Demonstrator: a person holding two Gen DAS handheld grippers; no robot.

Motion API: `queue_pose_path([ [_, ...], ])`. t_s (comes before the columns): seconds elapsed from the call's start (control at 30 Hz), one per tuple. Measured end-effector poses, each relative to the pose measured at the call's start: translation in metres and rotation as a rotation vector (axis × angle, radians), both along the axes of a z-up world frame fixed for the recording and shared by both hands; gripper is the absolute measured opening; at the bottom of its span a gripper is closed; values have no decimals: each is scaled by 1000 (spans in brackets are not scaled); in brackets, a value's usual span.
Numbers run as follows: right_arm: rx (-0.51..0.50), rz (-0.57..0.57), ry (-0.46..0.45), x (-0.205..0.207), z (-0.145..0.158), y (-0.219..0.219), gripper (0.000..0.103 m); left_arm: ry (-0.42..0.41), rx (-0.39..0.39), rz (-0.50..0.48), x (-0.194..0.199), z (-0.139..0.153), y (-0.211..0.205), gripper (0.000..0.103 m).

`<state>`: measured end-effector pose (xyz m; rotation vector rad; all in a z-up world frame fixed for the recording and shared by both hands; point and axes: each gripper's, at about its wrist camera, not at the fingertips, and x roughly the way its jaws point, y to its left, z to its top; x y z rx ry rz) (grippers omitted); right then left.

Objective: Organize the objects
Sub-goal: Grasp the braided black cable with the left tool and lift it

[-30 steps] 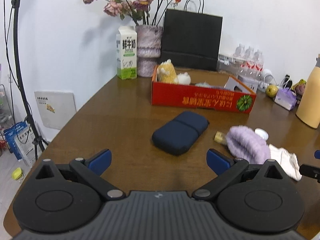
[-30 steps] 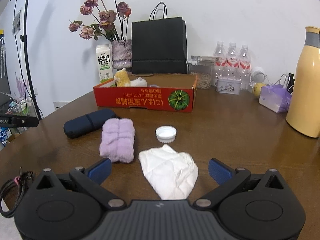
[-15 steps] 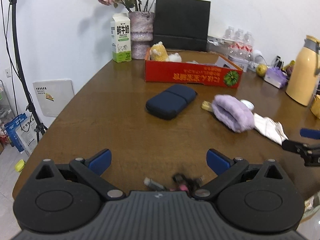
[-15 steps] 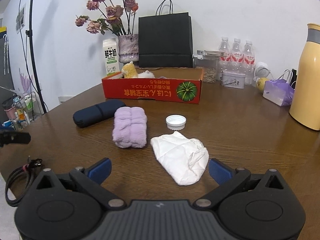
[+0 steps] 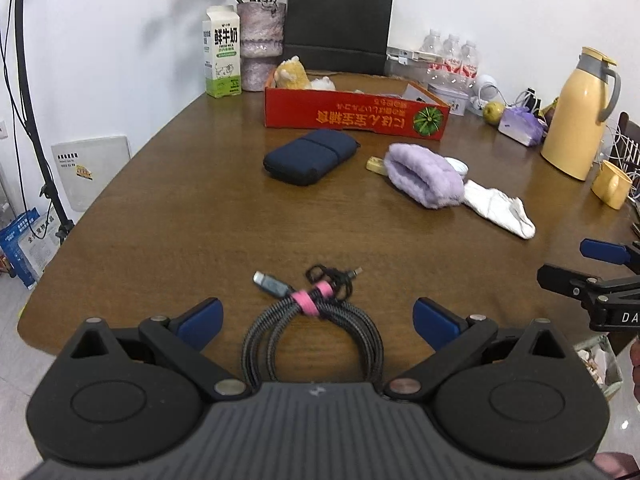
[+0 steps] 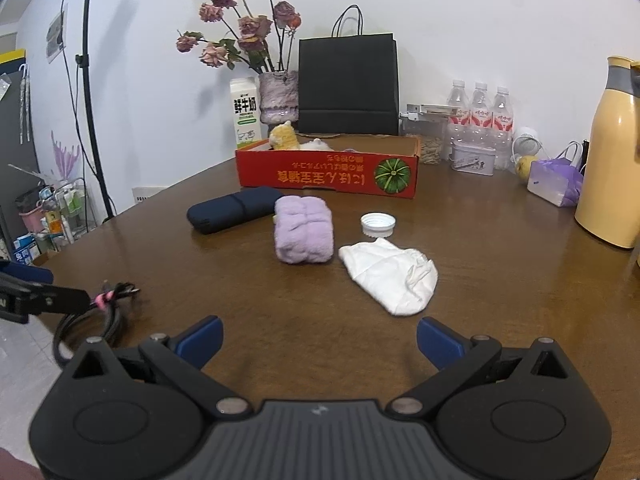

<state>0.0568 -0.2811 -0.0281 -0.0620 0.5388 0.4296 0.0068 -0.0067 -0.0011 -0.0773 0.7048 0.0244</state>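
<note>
The left gripper (image 5: 316, 314) hangs with its jaws spread wide and holding nothing, the coiled grey braided cable with a pink tie (image 5: 312, 320) lying on the brown wooden table (image 5: 180, 220) between its blue fingertips (image 5: 200, 316), at the near edge. The right gripper (image 6: 318, 338) is likewise spread and empty, low over bare table in front of the crumpled white cloth (image 6: 390, 272). Judged from its look, the cable is light, limp and springy; loose loops will sag and shift if lifted by one strand. The best hold is probably across the bundle at the pink tie (image 5: 310, 300), where all strands are bound together. The metal plug (image 5: 268, 282) projects from the coil and may snag. The red cardboard box (image 5: 352, 114) at the far side appears the likely destination.
</note>
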Motion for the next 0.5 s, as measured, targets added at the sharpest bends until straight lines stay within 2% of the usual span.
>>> queue_pose_path([
  [0.5,-14,-4,45,-31,-2,13,103,54,-7,13,-16,-10,-5,103],
])
